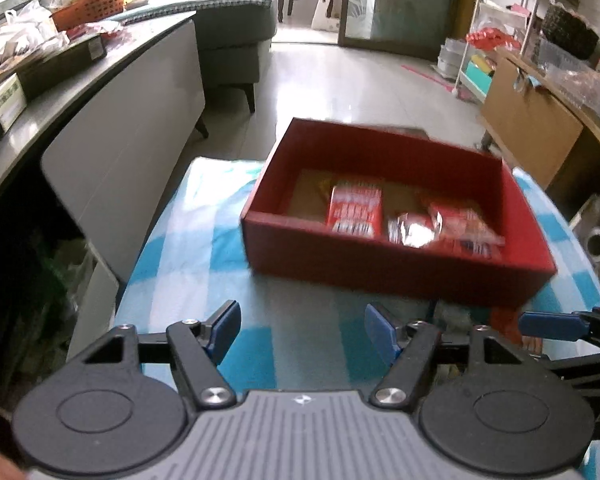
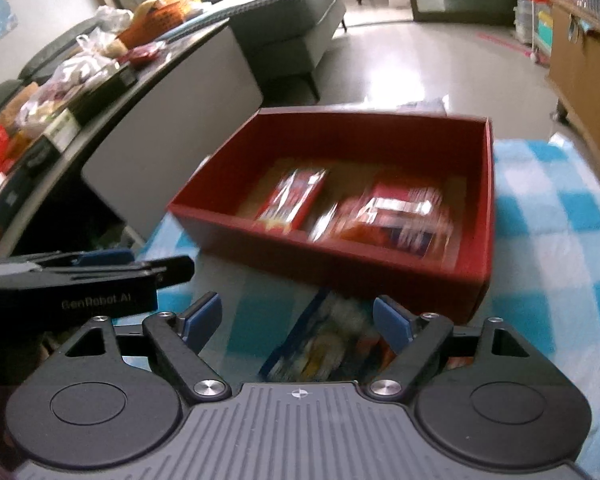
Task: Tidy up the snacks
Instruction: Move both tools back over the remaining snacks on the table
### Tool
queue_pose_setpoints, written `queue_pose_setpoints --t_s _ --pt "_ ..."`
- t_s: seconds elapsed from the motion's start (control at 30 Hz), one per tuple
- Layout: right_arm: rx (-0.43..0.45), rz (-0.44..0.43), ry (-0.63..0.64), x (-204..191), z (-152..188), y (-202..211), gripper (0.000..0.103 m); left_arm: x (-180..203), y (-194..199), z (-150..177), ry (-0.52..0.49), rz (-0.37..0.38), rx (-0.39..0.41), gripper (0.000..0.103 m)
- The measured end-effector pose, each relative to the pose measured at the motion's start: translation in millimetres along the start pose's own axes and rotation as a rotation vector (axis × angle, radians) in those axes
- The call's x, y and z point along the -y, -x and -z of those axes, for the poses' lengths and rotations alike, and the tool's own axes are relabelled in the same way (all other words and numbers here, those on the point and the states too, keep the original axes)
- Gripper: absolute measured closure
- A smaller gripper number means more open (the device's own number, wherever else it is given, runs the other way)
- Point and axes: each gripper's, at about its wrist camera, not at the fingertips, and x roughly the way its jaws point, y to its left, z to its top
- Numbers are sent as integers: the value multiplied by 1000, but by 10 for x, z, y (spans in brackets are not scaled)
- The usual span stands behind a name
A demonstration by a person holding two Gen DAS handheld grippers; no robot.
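Note:
A red open box [image 1: 380,276] stands on the blue-and-white checked cloth [image 1: 204,232] just ahead of both grippers. Inside lie a red snack packet [image 1: 356,210] and a red-and-silver packet [image 1: 440,228]; the right wrist view shows the same box [image 2: 340,268] and packets [image 2: 292,200], [image 2: 400,216]. My left gripper [image 1: 300,320] is open over bare cloth with nothing between its fingers. My right gripper [image 2: 298,314] is open above a blurred, blue-edged snack packet [image 2: 324,340] lying on the cloth in front of the box; the pads do not press on it.
A grey counter [image 1: 100,92] at the left carries an orange basket [image 1: 96,4], bags and boxes. A grey sofa [image 1: 236,28] stands behind it. A wooden cabinet [image 1: 532,132] is at the right. The table edge drops off at the left of the cloth.

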Motion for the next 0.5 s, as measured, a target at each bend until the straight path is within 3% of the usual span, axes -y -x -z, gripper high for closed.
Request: queue_pose_setpoints --t_s 0.23,0.5 --pt "-69 -22 6 -126 279 -15 16 -193 89 457 9 -1 -102 40" --pt "-81 -70 -24 -96 462 117 14 -233 89 843 -111 25 -178 40"
